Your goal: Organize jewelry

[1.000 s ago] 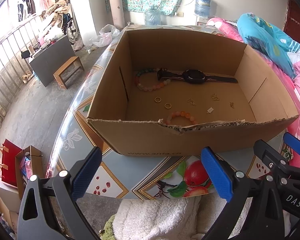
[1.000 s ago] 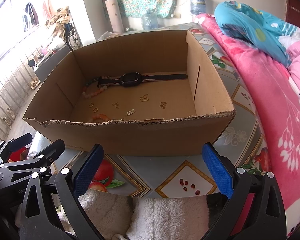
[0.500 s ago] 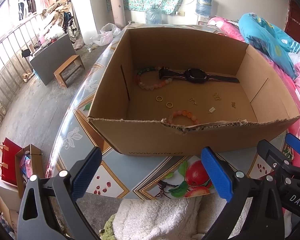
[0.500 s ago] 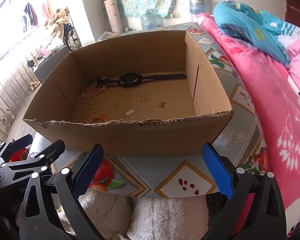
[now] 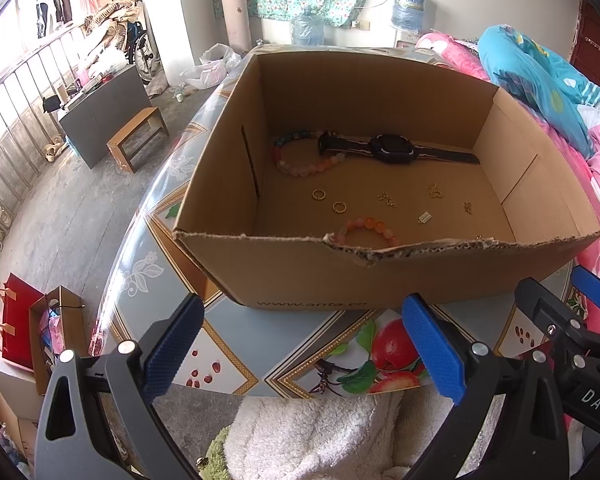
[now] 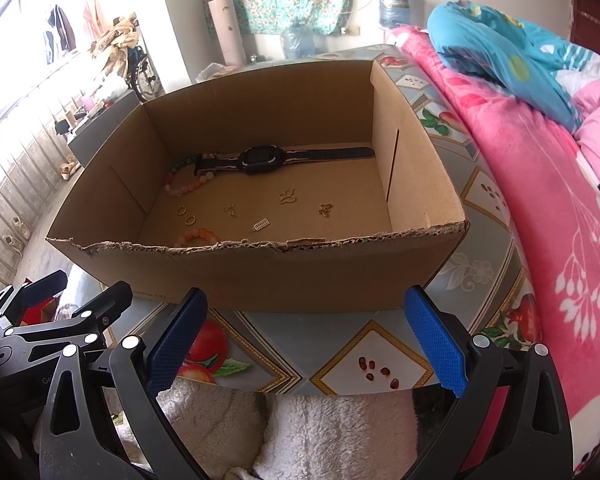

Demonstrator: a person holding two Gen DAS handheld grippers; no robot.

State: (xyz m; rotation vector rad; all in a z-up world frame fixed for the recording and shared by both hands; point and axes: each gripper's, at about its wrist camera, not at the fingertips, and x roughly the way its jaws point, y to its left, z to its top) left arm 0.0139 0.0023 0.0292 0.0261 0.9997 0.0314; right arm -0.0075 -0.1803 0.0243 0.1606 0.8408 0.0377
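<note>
Holding a watch [image 5: 392, 149], 2 bracelets (beaded) and rings, the box [image 5: 300, 276] faces both grippers' wide-apart jaws.

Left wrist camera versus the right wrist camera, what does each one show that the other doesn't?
Only the left wrist view shows the red bag on the floor and the wooden stool. Only the right wrist view shows the long spread of pink blanket. Both show the cardboard box holding the black watch, bead bracelets and small gold pieces, with both open claws short of it.
</note>
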